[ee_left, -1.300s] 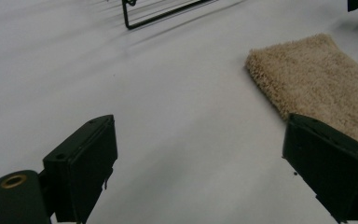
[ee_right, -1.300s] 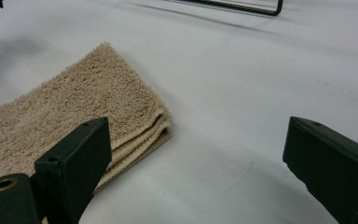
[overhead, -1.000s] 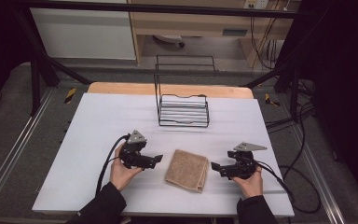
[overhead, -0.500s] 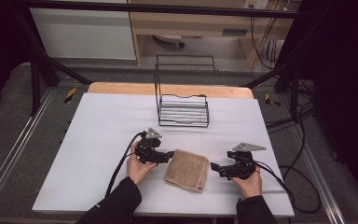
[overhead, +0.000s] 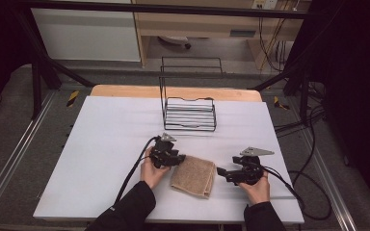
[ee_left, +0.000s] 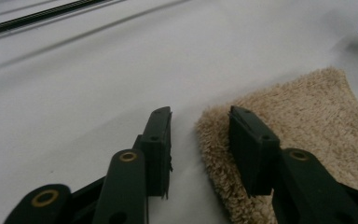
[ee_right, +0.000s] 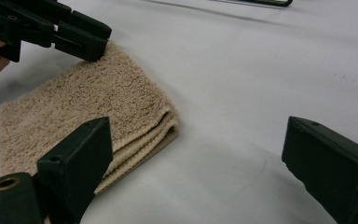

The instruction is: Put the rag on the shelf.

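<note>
The left gripper [overhead: 179,159] lies low over the white tabletop [overhead: 101,144] with its black jaws partly apart; they have just been closing, and a corner of the folded beige terry towel [overhead: 193,175] sits between them. In the left gripper view one jaw rests over the towel's [ee_left: 303,112] fuzzy edge and the other stands on bare table beside it, so the pads do not yet pinch the cloth. The right gripper [overhead: 220,172] holds its jaws wide, just beside the towel's opposite side, with nothing between them.

The towel lies flat near the table's front edge, between the two grippers. Its long axis runs from front to back, tilted slightly, and its stacked folded layers [ee_right: 144,135] face the right gripper. Well behind it a black wire rack [overhead: 189,113] stands near the table's far edge.
</note>
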`<state>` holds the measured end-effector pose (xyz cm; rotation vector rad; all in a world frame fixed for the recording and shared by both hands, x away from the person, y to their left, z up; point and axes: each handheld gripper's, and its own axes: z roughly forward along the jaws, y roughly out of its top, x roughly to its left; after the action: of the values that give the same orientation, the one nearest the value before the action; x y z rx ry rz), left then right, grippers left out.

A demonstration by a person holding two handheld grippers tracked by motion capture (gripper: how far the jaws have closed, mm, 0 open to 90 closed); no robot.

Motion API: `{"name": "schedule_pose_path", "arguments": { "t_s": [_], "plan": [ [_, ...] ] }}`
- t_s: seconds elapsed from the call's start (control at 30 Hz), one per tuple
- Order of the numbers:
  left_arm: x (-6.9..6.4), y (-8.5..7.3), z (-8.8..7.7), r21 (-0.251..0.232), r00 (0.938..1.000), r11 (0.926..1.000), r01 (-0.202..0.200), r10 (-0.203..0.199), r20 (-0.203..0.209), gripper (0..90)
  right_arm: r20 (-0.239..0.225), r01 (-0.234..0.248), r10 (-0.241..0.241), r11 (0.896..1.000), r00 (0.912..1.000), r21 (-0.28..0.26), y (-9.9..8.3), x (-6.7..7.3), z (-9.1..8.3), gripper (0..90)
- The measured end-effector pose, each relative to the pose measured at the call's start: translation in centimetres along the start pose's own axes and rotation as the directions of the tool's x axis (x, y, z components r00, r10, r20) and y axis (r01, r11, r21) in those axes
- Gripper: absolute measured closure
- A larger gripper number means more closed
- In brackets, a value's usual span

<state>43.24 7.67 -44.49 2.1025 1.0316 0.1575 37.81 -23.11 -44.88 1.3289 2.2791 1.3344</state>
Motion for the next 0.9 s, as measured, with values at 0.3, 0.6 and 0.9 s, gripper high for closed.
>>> {"name": "schedule_pose_path", "arguments": {
  "t_s": [0.3,0.6,0.9],
  "plan": [
    [-0.4,0.0,0.7,0.012,0.9997,0.9999,0.003,-0.003,0.025,71.7,-0.004,-0.015,0.015,1.000,0.9999,-0.006,0.3,0.2,0.4,17.9],
    [-0.6,0.0,0.9,0.022,0.9992,0.9998,0.000,-0.001,0.041,78.4,0.028,-0.027,0.027,1.000,0.9992,0.006,0.9,0.8,1.7,36.2],
    [-0.7,-0.1,0.9,0.021,0.9991,0.9994,-0.025,0.025,0.033,79.1,0.044,-0.042,0.040,0.998,0.9982,0.055,1.1,1.7,3.0,52.0]
  ]
}}
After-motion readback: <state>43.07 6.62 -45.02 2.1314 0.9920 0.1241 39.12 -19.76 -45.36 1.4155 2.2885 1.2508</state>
